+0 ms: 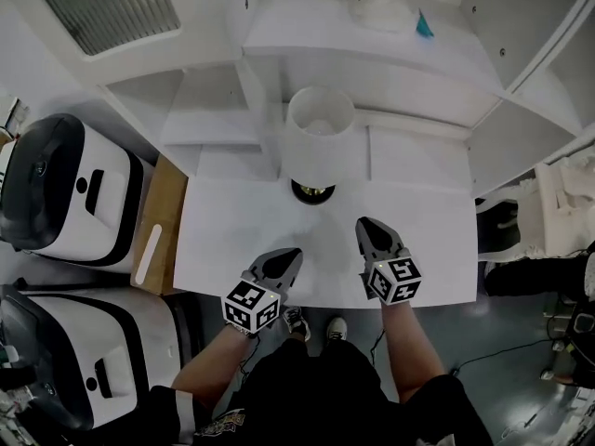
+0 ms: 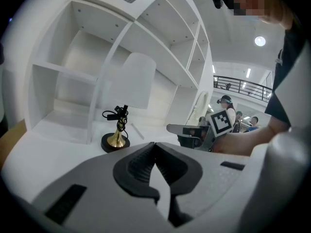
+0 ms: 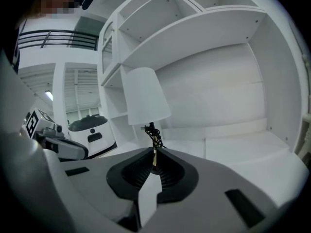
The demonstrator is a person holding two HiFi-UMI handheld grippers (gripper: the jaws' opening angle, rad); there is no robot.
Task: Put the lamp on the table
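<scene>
Since the lamp (image 1: 321,133) is standing on the worktop (image 1: 232,240) unaided, I am holding left tongs (image 1: 294,254) and right tongs (image 1: 363,223) pressed together, empty, clear of it.

No legible text or numbers

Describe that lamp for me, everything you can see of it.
The lamp has a white tapered shade, a thin stem with black cord bundled round it, and a brass-looking foot on a round black base. It stands upright on the white table, before the shelves; nothing else touches it.
</scene>
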